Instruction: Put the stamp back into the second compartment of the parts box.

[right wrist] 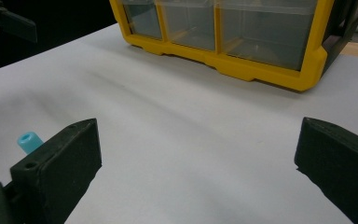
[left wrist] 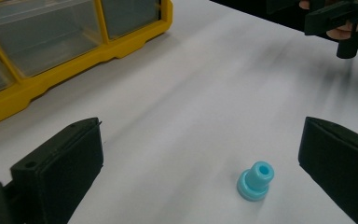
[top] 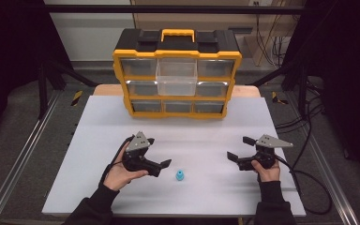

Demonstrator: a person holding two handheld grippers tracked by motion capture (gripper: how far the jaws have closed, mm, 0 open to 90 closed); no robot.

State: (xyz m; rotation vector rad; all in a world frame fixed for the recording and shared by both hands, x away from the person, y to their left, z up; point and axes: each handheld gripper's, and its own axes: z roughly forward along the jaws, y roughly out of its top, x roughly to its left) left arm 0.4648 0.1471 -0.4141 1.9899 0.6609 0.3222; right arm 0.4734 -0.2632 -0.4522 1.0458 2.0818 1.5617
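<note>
A small light-blue stepped plastic piece (top: 180, 176) with a hole in its top stands on the white table sheet (top: 192, 126), near the front. My left gripper (top: 159, 152) is open just left of it, jaws pointing right. In the left gripper view the blue piece (left wrist: 256, 181) sits between the wide-open jaws, nearer the right one, untouched. My right gripper (top: 238, 147) is open at the right, jaws pointing left, nothing between them. In the right gripper view the blue piece (right wrist: 29, 141) peeks out beside the left jaw, farther off.
A yellow and black organizer (top: 177, 70) with clear drawers stands at the back centre of the table. Its upper middle drawer (top: 176, 77) is pulled out toward me. Cables trail off the right table edge (top: 309, 187). Metal frame rails run along both sides.
</note>
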